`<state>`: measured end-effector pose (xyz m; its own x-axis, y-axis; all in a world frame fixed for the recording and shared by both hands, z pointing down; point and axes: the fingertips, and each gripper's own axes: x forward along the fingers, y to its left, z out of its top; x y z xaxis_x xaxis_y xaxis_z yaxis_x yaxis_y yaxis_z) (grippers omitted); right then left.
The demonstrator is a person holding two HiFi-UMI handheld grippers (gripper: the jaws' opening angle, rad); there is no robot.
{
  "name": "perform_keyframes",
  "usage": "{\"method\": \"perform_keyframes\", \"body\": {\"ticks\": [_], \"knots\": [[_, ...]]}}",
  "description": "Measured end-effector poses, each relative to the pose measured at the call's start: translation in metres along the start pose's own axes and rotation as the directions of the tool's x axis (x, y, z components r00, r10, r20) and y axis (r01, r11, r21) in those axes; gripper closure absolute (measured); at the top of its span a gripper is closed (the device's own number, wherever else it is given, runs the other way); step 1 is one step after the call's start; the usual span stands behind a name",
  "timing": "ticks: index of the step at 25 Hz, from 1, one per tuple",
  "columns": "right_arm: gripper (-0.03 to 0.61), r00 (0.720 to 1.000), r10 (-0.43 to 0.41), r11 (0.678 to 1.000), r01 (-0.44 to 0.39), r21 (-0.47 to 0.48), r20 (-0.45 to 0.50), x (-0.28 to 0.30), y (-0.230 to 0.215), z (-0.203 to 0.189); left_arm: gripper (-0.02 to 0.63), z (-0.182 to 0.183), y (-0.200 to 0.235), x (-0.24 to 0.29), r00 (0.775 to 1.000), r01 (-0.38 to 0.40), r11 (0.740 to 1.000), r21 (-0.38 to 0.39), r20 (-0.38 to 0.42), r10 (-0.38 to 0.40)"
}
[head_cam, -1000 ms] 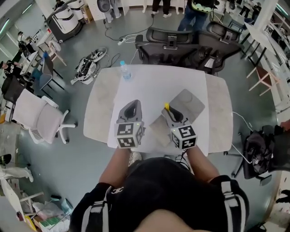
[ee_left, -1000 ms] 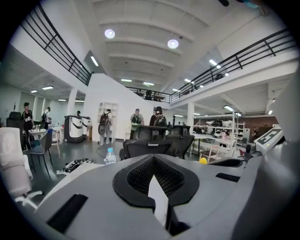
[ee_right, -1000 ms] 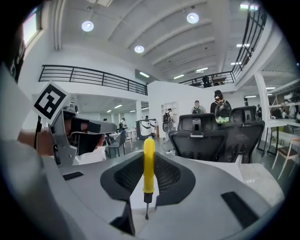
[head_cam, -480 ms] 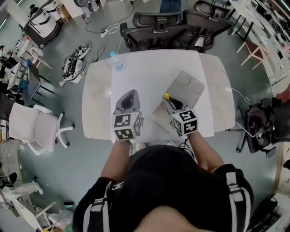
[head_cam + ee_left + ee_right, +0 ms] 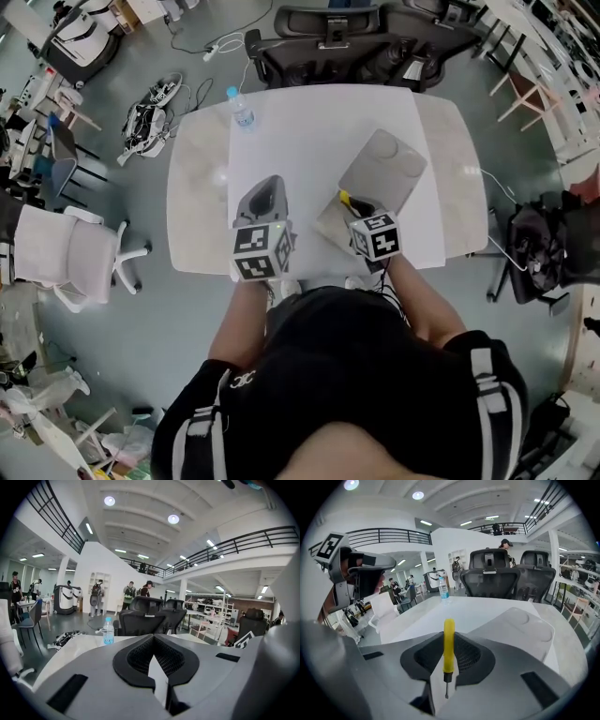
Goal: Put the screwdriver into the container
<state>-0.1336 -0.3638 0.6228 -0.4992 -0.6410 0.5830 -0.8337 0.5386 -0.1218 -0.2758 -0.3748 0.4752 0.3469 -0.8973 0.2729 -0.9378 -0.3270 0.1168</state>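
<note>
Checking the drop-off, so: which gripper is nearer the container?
Right. The right gripper, shut on the screwdriver, sits at the container's near edge; the left gripper hangs over the table, off to the container's left.

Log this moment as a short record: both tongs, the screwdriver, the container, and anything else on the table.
left tongs: shut, nothing between them
right tongs: shut on the screwdriver
screwdriver: yellow handle pointing forward, not yet in the container
container: grey, on the table, ahead of the right tongs
also on table: water bottle, upright, far left side
</note>
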Motion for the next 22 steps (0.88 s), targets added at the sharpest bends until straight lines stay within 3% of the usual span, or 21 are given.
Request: {"method": "perform_keyframes", "body": {"ticks": [10,19,22], "knots": [[0.512,0.985,-0.025,0.999,0.030,0.023,-0.168,0.034,-0.005,-0.046,0.611,-0.010,0.010,-0.007,0.999,-0.024,1.000,-0.012,-0.026,0.024],[0.512,0.948,-0.059,0.997,0.071,0.027,-0.314,0.053,-0.014,-0.080,0.611,-0.013,0.021,-0.011,0.998,-0.050,0.999,-0.012,-0.042,0.049],[0.512,0.937,-0.030,0.998,0.047,0.039,-0.347,0.059,-0.009,-0.089,0.611,-0.014,0.024,-0.014,0.997,-0.058,0.998,-0.010,-0.047,0.058]]}}
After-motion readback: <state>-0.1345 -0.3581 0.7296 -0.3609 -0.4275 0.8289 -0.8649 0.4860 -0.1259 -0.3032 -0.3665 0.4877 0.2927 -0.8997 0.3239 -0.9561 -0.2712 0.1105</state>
